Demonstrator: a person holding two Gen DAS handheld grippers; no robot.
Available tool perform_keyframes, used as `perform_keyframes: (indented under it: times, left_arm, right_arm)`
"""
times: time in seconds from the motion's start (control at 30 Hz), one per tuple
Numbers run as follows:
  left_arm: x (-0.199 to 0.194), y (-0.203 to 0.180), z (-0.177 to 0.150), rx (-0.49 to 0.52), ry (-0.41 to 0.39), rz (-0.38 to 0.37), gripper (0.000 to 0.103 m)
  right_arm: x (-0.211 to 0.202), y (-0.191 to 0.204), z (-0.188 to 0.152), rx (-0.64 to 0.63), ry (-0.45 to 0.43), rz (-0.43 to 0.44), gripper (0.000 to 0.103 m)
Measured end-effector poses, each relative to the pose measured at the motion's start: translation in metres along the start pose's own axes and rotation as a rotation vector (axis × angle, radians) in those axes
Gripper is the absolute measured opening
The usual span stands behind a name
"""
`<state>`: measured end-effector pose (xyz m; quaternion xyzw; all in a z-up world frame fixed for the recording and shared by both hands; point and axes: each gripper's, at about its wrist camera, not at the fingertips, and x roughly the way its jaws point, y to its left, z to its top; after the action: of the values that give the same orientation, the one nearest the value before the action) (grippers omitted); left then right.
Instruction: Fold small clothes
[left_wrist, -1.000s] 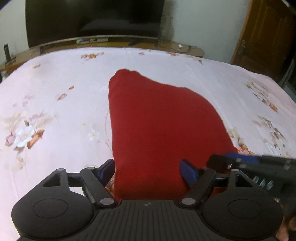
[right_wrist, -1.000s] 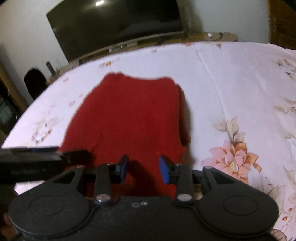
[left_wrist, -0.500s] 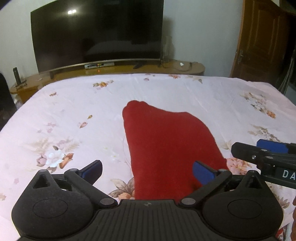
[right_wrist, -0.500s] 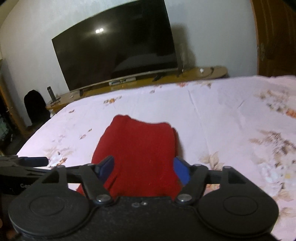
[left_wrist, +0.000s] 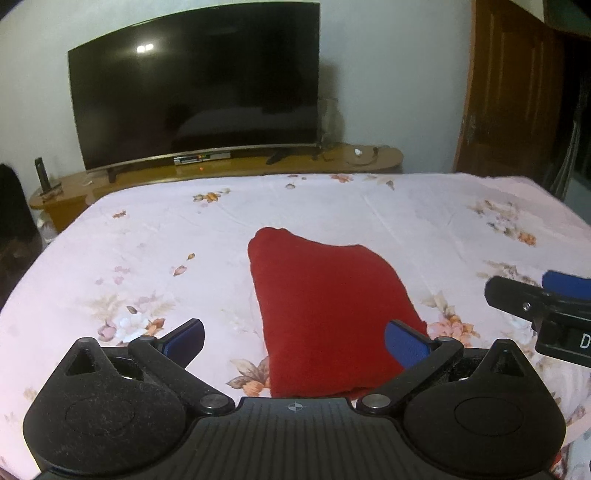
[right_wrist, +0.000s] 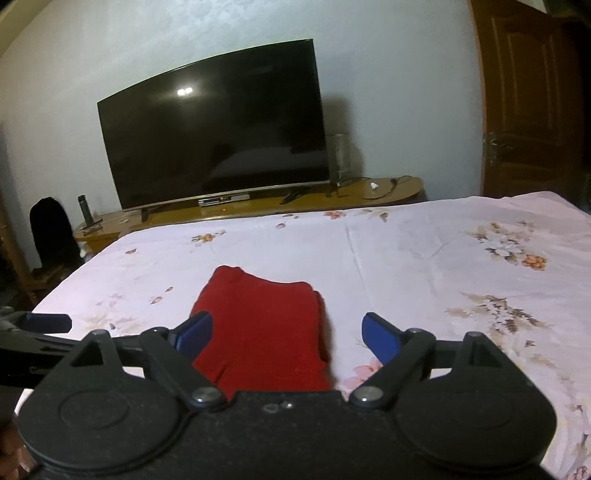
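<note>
- Two grippers hover above the bed: left gripper (left_wrist: 295, 341) and right gripper (right_wrist: 286, 332), jaws spread wide, holding nothing.
- Folded red garment (left_wrist: 325, 314) lies at twelve o'clock on the floral sheet (left_wrist: 147, 258).
- Only the left view shows the right gripper, at three o'clock.

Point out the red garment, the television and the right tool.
red garment (left_wrist: 328, 314), left wrist view, middle of the folded cloth.
television (right_wrist: 218, 129), right wrist view, centre of the dark screen.
right tool (right_wrist: 286, 332), right wrist view, midway between its open fingertips.
</note>
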<state>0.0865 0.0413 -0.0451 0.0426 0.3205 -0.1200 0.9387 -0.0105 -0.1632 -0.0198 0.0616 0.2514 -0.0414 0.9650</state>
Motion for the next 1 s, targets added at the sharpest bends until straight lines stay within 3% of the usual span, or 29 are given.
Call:
perform_keyframes:
  times: [0.37,1.0]
  left_arm:
    - [-0.002,-0.006,-0.007,0.018,0.004,0.01,0.103]
    - [-0.005,-0.018,-0.003,0.043,-0.014,0.021,0.103]
  right_arm:
    - [-0.01,-0.005,-0.004,0.004,-0.01,-0.054,0.088]
    - [-0.01,-0.007,-0.004,0.016,-0.019,-0.038,0.092]
